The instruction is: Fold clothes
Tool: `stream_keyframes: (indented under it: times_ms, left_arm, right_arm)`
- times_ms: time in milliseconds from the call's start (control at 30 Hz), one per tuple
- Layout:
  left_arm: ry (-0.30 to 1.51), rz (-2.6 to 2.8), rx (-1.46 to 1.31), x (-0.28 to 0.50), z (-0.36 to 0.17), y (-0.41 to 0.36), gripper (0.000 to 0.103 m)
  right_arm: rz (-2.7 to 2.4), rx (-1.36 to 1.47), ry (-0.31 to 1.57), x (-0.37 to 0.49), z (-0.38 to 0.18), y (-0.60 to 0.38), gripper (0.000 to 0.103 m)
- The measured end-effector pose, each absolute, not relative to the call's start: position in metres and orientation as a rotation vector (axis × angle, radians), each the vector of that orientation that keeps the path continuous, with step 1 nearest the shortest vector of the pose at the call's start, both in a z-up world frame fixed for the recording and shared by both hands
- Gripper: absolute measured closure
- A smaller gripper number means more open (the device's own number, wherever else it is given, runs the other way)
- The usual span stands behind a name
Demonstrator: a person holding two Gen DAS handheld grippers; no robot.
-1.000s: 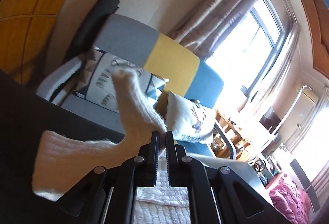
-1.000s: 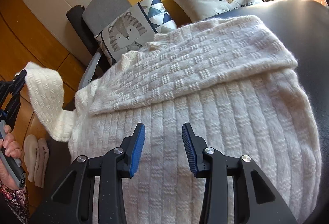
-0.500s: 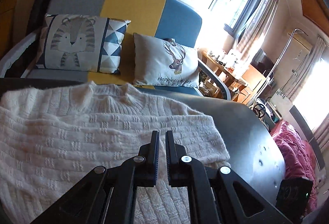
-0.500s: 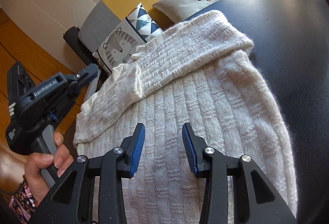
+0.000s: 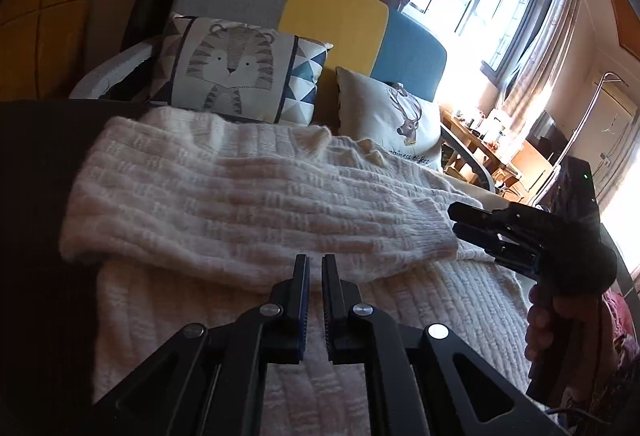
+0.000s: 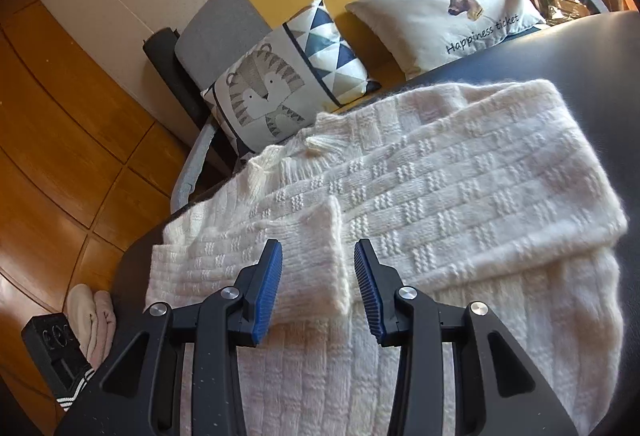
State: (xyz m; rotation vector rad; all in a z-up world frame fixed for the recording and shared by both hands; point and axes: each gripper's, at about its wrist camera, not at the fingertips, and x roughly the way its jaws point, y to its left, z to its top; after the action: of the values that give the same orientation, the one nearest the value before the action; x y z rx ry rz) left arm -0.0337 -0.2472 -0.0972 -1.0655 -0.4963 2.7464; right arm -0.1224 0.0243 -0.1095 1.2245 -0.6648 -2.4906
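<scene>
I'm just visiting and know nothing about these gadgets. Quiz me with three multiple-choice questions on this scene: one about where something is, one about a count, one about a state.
1. Where does the white sweater lie?
A. on the dark table
B. on the sofa seat
C. on the floor

2. How many printed cushions lean on the sofa?
A. one
B. two
C. four

3. How do the right gripper jaws stand?
A. clamped on a cushion
B. fully shut
C. apart, gripping nothing

Answers:
1 A, dark tabletop shows around the knit.
2 B, a tiger cushion and a deer cushion.
3 C, the blue pads show a gap, with the folded sleeve beneath.
</scene>
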Motion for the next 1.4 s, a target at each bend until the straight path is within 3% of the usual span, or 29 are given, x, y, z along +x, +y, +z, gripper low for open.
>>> stream_keyframes:
  times_ms: [100,133,167,233,633,800,1033,1400]
  left_arm:
    - [-0.547,2.738,-1.067,-0.025,-0.106,-0.261,0.098]
    - [-0.583,2.729,-1.071,-0.023,-0.109,-0.266,0.098]
    - [-0.618,2.722,-1.077,-0.023,-0.112,-0.270,0.098]
    - [-0.682,2.710,-1.091,-0.023,-0.117,-0.277,0.098]
    - [-0.730,2.784,-1.164,-0.066,-0.115,-0.304,0.098]
    - [-0.688,2.941,-1.164,-0.084,-0.109,-0.325,0.098]
    - [-0.934,2.948,-1.182,-0.077,-0.128,-0.353,0.098]
    - [-1.028,2.862,-1.119,-0.071,-0.132,-0.353,0.095]
  right_arm:
    - [-2.482,1.315,-0.538,-0.127,-0.118,0.003,0.062]
    - [-2.501,1.318,-0.487,-0.126,-0.118,-0.004,0.069]
    - [-2.505,1.315,-0.459,-0.125,-0.117,-0.008,0.088]
    - [-2.514,1.294,-0.427,-0.123,-0.111,-0.015,0.091]
    - [-2.645,1.003,-0.450,-0.133,-0.013,-0.006,0.091]
    - [-2.688,1.032,-0.480,-0.134,-0.020,0.018,0.091]
    - [-2.689,1.162,-0.495,-0.136,-0.055,0.037,0.091]
    - [-2.761,1.154,-0.566,-0.141,-0.060,0.064,0.091]
